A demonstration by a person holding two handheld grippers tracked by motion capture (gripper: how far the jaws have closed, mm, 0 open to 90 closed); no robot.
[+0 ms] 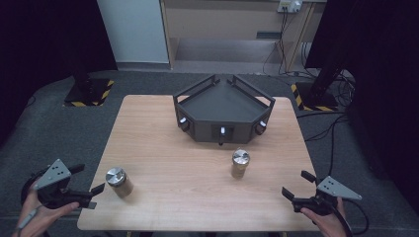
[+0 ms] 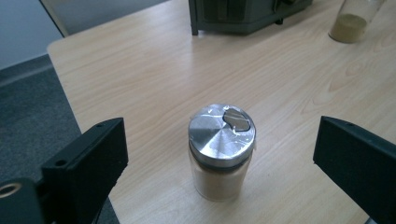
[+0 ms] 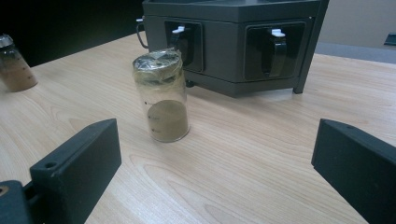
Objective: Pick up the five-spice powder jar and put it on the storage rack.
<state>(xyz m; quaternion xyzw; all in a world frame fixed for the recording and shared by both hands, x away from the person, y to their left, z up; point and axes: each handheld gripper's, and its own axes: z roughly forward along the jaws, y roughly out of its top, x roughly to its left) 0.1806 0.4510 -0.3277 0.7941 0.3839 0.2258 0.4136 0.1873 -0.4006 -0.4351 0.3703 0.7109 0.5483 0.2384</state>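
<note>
Nothing is grasped yet — this looks like the approach. The left gripper [image 1: 91, 195], jaws wide, faces the full jar [image 1: 119, 181] at the counter's [image 1: 163, 197] seven o'clock; the right gripper [image 1: 296, 190], also wide, stands at five o'clock, well apart from the half-empty jar [image 1: 240, 163]. Next: advance and close.
</note>
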